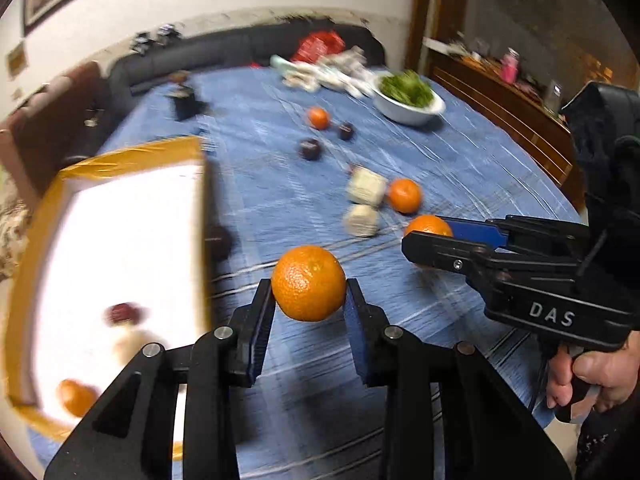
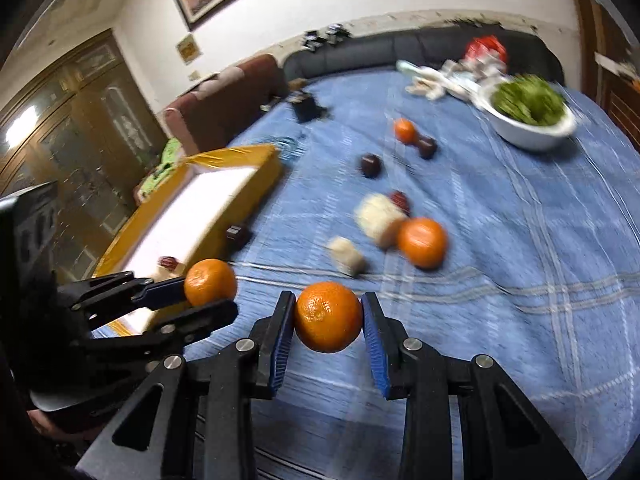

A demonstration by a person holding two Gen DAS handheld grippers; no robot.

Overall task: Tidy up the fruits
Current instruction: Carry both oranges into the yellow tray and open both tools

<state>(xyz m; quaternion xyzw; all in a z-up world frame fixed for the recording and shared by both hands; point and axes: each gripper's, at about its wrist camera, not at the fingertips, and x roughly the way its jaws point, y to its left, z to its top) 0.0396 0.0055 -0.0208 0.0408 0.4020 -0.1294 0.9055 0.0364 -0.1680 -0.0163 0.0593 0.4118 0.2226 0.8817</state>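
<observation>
Transport step in hand: left gripper (image 1: 309, 304) clamps one orange (image 1: 308, 282), right gripper (image 2: 328, 322) clamps another orange (image 2: 328, 316), both clear of the tablecloth (image 1: 460, 168). Next move calls for carrying left, over the yellow-rimmed tray (image 1: 132, 156), before release.

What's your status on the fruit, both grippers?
Left gripper shut on an orange. Right gripper shut on a second orange. Yellow box at left, some fruit inside. Loose fruit on the blue tablecloth; path clear.

right tool (image 2: 328, 330): grips orange (image 2: 328, 316) | left tool (image 2: 208, 298): grips second orange (image 2: 211, 282) | tablecloth (image 2: 500, 260): blue
</observation>
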